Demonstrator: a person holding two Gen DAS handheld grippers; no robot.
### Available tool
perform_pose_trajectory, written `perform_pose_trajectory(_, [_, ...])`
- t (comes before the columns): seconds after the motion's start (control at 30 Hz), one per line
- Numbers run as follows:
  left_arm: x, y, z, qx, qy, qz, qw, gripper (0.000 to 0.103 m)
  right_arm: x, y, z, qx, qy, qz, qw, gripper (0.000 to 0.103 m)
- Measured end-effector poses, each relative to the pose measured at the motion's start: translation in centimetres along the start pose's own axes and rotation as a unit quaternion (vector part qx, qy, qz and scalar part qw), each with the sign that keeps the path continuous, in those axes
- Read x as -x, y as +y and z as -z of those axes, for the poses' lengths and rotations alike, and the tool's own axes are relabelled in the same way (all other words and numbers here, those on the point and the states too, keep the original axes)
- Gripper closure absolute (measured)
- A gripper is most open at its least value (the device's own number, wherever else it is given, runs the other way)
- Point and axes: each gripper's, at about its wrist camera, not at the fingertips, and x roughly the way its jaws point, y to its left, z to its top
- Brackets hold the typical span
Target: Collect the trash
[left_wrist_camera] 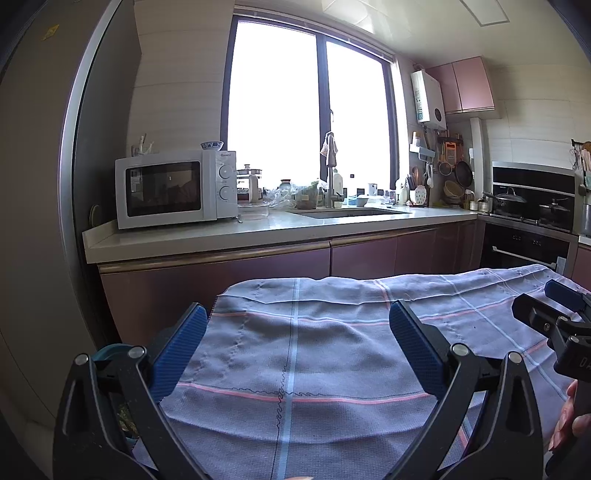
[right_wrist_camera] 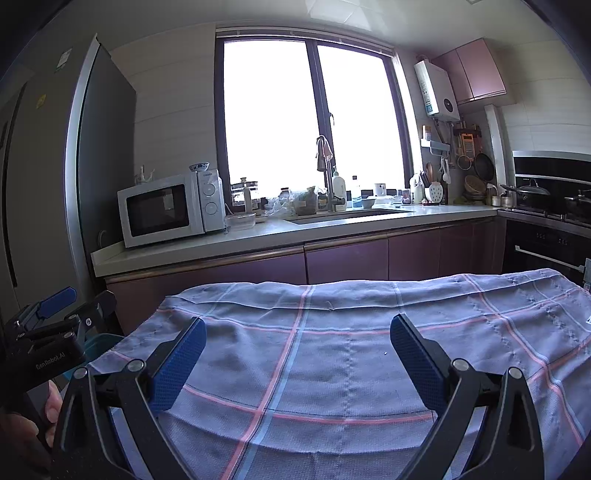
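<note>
Teal bin (left_wrist_camera: 110,350) at desk's left edge mostly hidden behind left hand-held gripper (left_wrist_camera: 295,332) arm; contents unclear. Checked cloth (right_wrist_camera: 314,350) hides desk surface, cut by bottom and right edges. Right hand-held gripper (left_wrist_camera: 554,317) cut off at frame's right edge. Window (left_wrist_camera: 306,110) blown out white. Clutter by sink (right_wrist_camera: 343,214) too small to identify.

Light source: daylight through the large window (left_wrist_camera: 310,110), blown out to plain white in both views.
Glare: pale sheen on the desk (left_wrist_camera: 229,236) below it and on the ceiling panel (left_wrist_camera: 354,14).
Backlight: the microwave (left_wrist_camera: 173,188) front and the cabinet doors (left_wrist_camera: 221,280) read dim, with a purple cast.
Shadows: soft folds shaded on the checked cloth (right_wrist_camera: 332,354); the fridge (right_wrist_camera: 40,184) side is dark.
Distortion: strong fisheye bowing; straight edges curve, corners go black.
Focus: middle sharp; the far utensils are small and soft.
</note>
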Motion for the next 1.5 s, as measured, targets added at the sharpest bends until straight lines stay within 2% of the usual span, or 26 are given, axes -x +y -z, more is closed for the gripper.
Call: perform_pose_trajectory(1.5, [0.8,1.3,0.4,0.013,0.012,-0.030,0.9994,0.006,-0.7,1.1,0.3,-0.002,0.012,-0.026,1.000,0.007])
